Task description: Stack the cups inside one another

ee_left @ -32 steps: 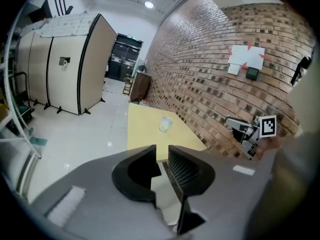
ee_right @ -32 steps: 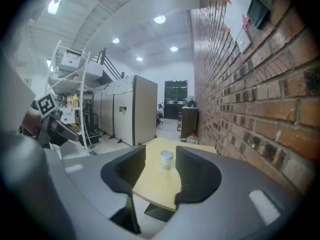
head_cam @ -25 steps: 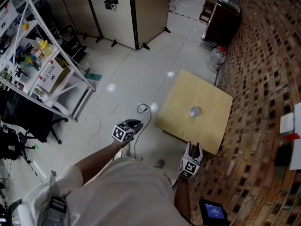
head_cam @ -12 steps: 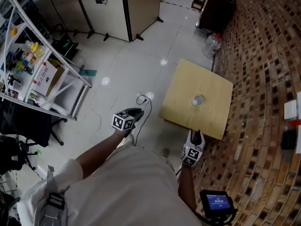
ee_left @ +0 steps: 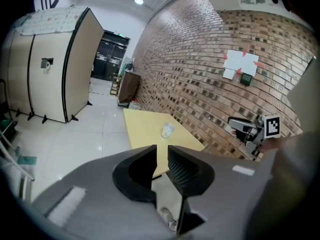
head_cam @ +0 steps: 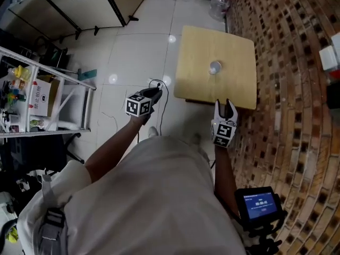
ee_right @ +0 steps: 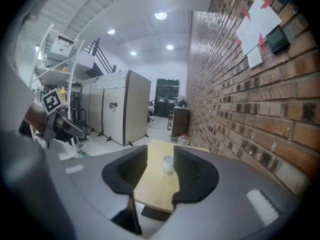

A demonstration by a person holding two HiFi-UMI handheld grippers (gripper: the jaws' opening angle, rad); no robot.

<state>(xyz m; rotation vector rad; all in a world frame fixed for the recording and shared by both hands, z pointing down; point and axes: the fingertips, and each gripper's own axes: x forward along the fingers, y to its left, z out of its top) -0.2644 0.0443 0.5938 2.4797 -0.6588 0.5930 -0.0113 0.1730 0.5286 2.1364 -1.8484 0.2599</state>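
Cup: small white paper cup (head_cam: 214,67) stands mid on square yellow wooden table (head_cam: 194,84) | Feel: likely light, thin, easy to squash; pinch its side softly | Right claw (head_cam: 225,104): open, empty, jaws just closing a bit; cup at 12 o'clock, well apart | Left claw (head_cam: 154,93): small gap, empty; cup at 2 o'clock.

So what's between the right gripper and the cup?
Only bare tabletop, seen in the head view: the right gripper hangs at its near edge, and the cup stands mid-table. The gripper's jaws have just been closing, with nothing between them.
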